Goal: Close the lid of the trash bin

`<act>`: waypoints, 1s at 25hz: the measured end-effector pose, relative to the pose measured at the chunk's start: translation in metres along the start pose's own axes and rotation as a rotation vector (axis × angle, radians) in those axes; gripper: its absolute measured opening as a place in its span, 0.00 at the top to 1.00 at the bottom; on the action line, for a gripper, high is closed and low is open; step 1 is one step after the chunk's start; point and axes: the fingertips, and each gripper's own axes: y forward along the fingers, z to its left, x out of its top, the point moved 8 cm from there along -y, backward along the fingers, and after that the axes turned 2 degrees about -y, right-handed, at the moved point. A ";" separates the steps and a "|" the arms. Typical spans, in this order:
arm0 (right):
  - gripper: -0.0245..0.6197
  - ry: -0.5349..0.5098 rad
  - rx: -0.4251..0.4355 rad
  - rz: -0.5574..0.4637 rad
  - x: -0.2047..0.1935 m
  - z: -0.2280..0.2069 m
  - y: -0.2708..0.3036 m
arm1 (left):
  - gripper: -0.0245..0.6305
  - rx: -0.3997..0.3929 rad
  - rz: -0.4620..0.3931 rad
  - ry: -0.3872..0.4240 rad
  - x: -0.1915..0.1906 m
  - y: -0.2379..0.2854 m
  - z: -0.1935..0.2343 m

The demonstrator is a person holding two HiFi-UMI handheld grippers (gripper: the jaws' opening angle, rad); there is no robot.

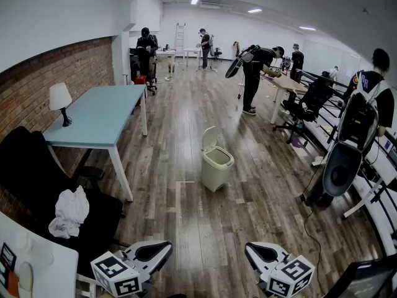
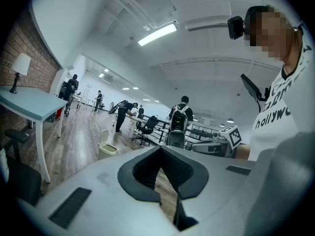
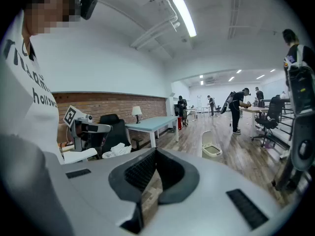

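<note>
A cream trash bin [image 1: 216,166] stands on the wood floor mid-room, with its lid [image 1: 210,137] tipped up and back, so the bin is open. The bin also shows small and far off in the left gripper view [image 2: 107,149] and the right gripper view [image 3: 211,150]. My left gripper [image 1: 167,246] and right gripper [image 1: 249,248] are low at the near edge of the head view, well short of the bin. Both are shut with nothing in them; in each gripper view the jaw tips meet, left gripper [image 2: 161,147], right gripper [image 3: 156,151].
A light blue table [image 1: 99,113] with a lamp [image 1: 60,102] runs along the brick wall at left. A black chair [image 1: 37,179] holding a white cloth [image 1: 69,212] is nearer. Several people work at desks at the back and right. A black machine [image 1: 343,160] and floor cable [image 1: 310,228] are at right.
</note>
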 end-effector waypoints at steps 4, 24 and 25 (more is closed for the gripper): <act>0.95 0.002 -0.009 -0.003 0.000 0.003 0.006 | 0.95 -0.005 0.001 0.001 -0.001 -0.004 0.006; 0.95 0.176 -0.039 -0.093 -0.018 -0.001 0.043 | 0.95 -0.037 0.014 -0.029 -0.005 0.005 0.064; 0.95 0.169 -0.038 -0.083 -0.019 -0.008 0.051 | 0.95 -0.039 0.006 -0.038 -0.005 0.012 0.069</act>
